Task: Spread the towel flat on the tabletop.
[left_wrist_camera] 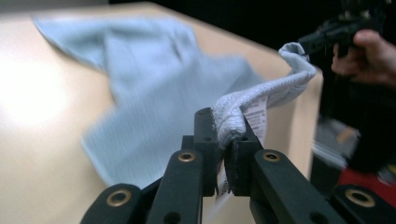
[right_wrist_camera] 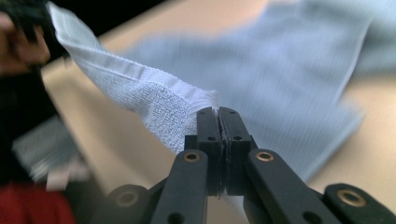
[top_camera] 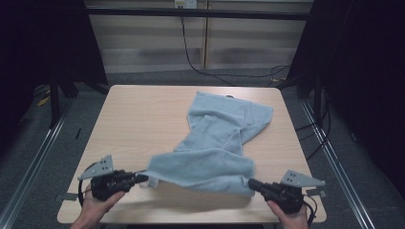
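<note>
A light blue towel [top_camera: 215, 143] lies rumpled across the wooden table [top_camera: 138, 119], stretching from the far right toward the near edge. Its near hem is pulled taut between both grippers. My left gripper [top_camera: 142, 178] is shut on the near left corner of the towel [left_wrist_camera: 233, 116], where a white label hangs by the jaws. My right gripper [top_camera: 252, 183] is shut on the near right corner of the towel [right_wrist_camera: 168, 105]. In the left gripper view my left gripper [left_wrist_camera: 224, 135] pinches a bunched fold; in the right gripper view my right gripper [right_wrist_camera: 218, 116] has its jaws pressed together on the cloth.
The left half of the table top is bare wood. Dark frame posts [top_camera: 55, 95] stand beside the table, and cables [top_camera: 200, 67] run over the grey floor behind it. A person's hands [top_camera: 95, 210] come in over the near edge.
</note>
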`<state>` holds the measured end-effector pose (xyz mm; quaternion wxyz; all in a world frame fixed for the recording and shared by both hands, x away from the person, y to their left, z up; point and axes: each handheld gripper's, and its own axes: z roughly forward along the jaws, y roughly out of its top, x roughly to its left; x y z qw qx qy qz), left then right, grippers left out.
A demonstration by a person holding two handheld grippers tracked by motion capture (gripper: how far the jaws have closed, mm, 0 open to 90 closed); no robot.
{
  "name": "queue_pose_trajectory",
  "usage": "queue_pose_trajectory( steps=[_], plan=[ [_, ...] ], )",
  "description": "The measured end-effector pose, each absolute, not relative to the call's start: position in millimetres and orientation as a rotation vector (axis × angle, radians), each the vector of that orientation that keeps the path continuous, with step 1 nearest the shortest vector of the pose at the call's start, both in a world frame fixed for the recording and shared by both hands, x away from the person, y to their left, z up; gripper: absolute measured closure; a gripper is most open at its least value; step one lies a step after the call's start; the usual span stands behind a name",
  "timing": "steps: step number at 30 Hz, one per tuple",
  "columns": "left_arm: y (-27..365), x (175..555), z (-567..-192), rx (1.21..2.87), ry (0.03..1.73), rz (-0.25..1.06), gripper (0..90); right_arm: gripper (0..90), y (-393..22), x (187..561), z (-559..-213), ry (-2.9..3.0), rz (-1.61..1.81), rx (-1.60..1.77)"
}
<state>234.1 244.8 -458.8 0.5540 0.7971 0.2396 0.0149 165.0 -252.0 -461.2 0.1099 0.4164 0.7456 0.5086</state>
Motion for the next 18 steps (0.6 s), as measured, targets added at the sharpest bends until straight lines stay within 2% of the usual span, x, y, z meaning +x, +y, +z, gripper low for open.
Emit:
queue_pose_trajectory(
  steps=[4, 6, 8, 11, 12, 16, 18],
  plan=[
    [249, 217, -463, 1.916, 0.526, -0.003, 71.7, 85.8, -252, 147, -474, 2.256, 1.47, 1.251],
    [253, 207, -452, 1.878, 0.507, 0.0, 64.9, 80.0, -252, 135, -465, 2.237, 1.445, 1.245],
    [255, 210, -446, 1.853, 0.5, 0.001, 61.4, 74.7, -253, 137, -459, 2.219, 1.452, 1.227],
    [254, 220, -441, 1.861, 0.506, 0.018, 56.9, 72.5, -254, 152, -450, 2.201, 1.457, 1.205],
    [253, 227, -440, 1.862, 0.517, 0.017, 56.9, 72.5, -254, 152, -450, 2.201, 1.457, 1.205],
    [234, 283, -459, 1.939, 0.643, 0.059, 57.0, 64.0, -244, 202, -457, 2.224, 1.418, 1.207],
    [223, 306, -467, 1.985, 0.67, 0.047, 52.9, 61.6, -236, 226, -467, 2.266, 1.382, 1.226]
  ],
)
